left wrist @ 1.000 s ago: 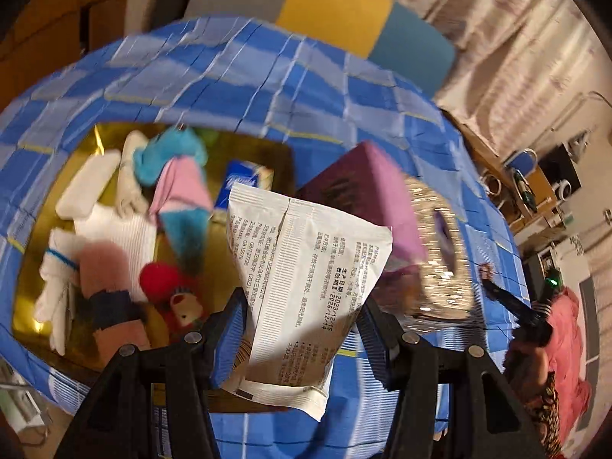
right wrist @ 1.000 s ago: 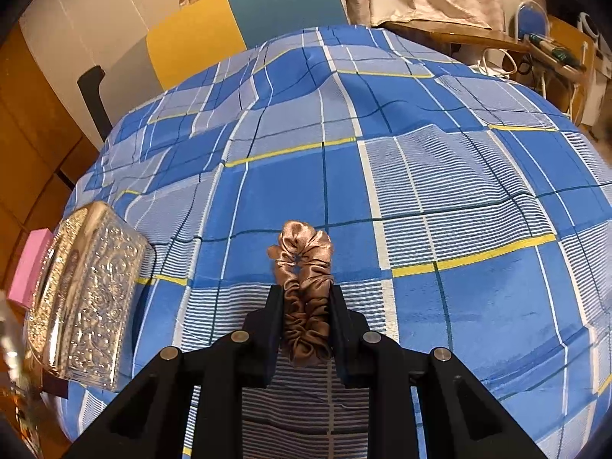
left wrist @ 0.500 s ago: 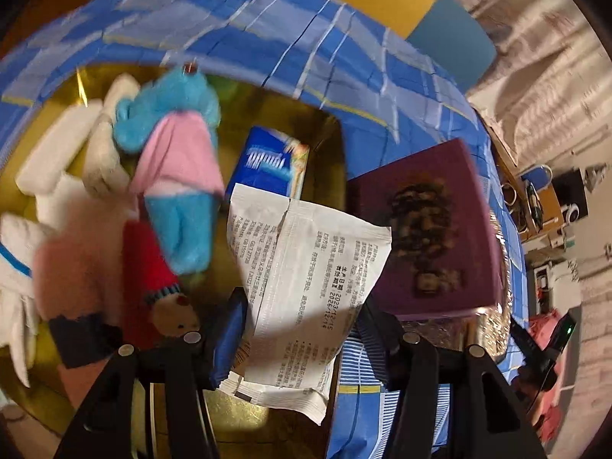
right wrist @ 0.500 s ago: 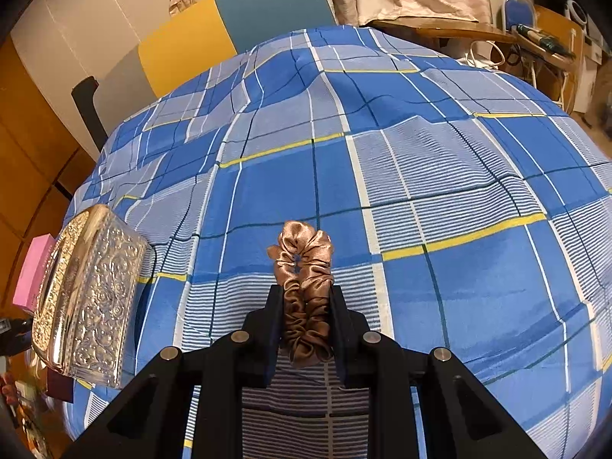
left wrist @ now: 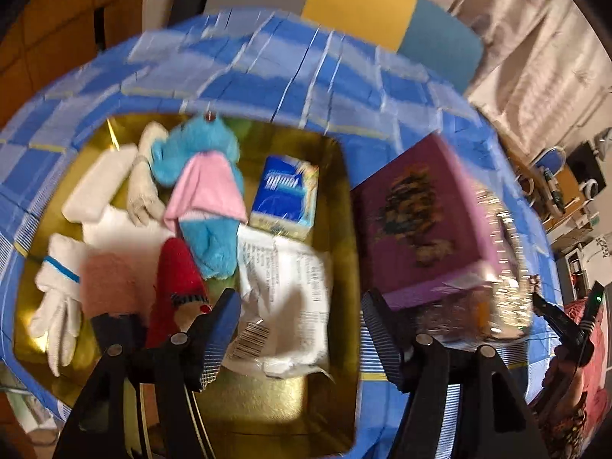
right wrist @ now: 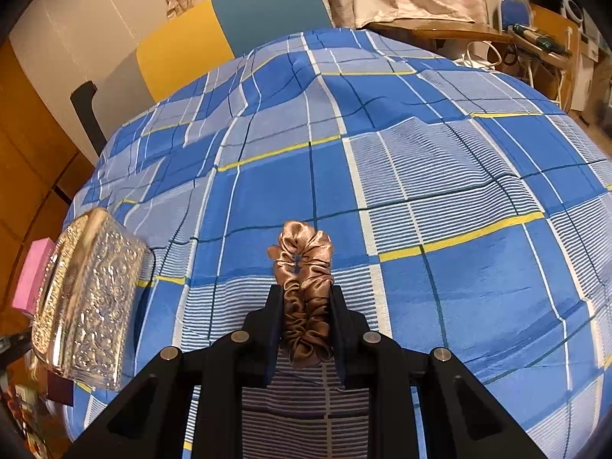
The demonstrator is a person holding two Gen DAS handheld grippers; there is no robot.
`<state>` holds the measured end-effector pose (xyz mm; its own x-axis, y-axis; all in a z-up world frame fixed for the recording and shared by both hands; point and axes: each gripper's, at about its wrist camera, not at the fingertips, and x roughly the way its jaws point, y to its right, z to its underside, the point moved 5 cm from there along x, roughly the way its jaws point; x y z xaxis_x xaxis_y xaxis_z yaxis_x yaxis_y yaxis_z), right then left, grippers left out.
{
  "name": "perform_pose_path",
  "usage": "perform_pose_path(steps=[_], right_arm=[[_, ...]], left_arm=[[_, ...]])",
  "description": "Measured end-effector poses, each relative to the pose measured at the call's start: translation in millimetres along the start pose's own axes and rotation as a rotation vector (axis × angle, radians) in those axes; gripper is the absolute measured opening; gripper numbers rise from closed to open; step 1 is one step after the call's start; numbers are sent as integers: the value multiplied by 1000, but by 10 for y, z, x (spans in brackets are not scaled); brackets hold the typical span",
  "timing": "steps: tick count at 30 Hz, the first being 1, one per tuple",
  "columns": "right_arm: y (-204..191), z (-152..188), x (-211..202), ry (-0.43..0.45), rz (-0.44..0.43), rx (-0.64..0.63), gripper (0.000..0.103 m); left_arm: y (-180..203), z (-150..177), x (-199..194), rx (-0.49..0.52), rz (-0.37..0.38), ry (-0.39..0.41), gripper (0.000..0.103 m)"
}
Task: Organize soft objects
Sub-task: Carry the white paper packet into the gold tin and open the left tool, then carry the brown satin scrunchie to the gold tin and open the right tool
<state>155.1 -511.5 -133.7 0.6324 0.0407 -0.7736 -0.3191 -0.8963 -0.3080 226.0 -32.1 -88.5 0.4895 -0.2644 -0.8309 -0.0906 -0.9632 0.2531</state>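
Observation:
My left gripper (left wrist: pixel 300 334) hangs over a gold tray (left wrist: pixel 267 409) with its jaws opening. A white printed packet (left wrist: pixel 287 294) lies loose in the tray between and beyond the fingers, touching neither pad. The tray also holds a blue and pink plush toy (left wrist: pixel 206 191), a red doll (left wrist: pixel 178 287), a blue tissue pack (left wrist: pixel 285 199) and white gloves (left wrist: pixel 57 298). My right gripper (right wrist: pixel 306 310) is shut on a brown satin scrunchie (right wrist: pixel 304 279), held just above the blue plaid cloth (right wrist: pixel 440 191).
A purple box (left wrist: pixel 417 218) sits right of the tray, beside an ornate silver box (right wrist: pixel 88 298). A yellow and teal chair back (right wrist: pixel 229 34) stands behind the table. A cluttered side table (right wrist: pixel 543 46) is at the far right.
The left gripper's jaws have spread and let go of the white packet, which now lies crumpled in the tray. The right gripper still holds the scrunchie in the same place.

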Motion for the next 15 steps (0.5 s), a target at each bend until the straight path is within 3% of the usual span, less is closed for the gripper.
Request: perform_pose_path(steps=[7, 15], right_arm=[[-146, -16, -341, 117, -34, -6, 23], [-570, 123, -925, 241, -127, -49, 23]], left_arm=[[-13, 257, -538, 19, 17, 163, 67], [-30, 623, -756, 102, -53, 184, 67]])
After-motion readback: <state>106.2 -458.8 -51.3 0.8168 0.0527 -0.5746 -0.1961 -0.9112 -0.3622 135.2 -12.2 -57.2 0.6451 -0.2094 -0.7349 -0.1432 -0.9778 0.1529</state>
